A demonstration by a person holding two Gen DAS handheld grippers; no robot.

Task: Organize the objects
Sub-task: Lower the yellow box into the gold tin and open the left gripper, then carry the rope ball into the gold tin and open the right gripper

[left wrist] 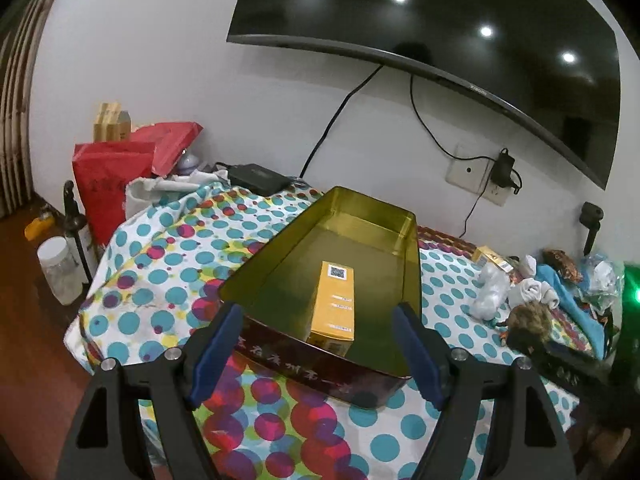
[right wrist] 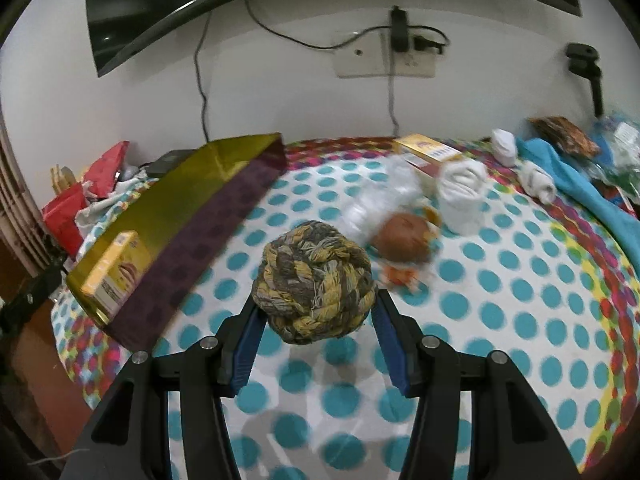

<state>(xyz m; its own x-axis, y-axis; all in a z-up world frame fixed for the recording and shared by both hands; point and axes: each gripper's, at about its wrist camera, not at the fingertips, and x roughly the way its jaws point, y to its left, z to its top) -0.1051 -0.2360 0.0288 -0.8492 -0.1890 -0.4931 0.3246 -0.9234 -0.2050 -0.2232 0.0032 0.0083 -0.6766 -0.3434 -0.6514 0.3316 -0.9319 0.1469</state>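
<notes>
An open rectangular tin (left wrist: 280, 236), gold inside and dark red outside, lies on the polka-dot cloth. A yellow box (left wrist: 336, 304) lies flat in it. My left gripper (left wrist: 319, 312) hovers open over the tin's near wall, its blue pads apart and touching nothing. In the right wrist view my right gripper (right wrist: 317, 300) is shut on a yellow-and-grey woven rope ball (right wrist: 316, 280), held above the cloth. The tin (right wrist: 208, 232) with the yellow box (right wrist: 116, 272) lies to its left. The rope ball (left wrist: 528, 320) also shows at the right of the left wrist view.
White rolled socks (right wrist: 460, 192), a brown round object (right wrist: 404, 236), another yellow box (right wrist: 428, 150) and a blue cloth (right wrist: 560, 168) lie at the back right. Red bags (left wrist: 108, 176) and a clear jar (left wrist: 60, 272) stand left of the table. A television (left wrist: 440, 40) hangs on the wall.
</notes>
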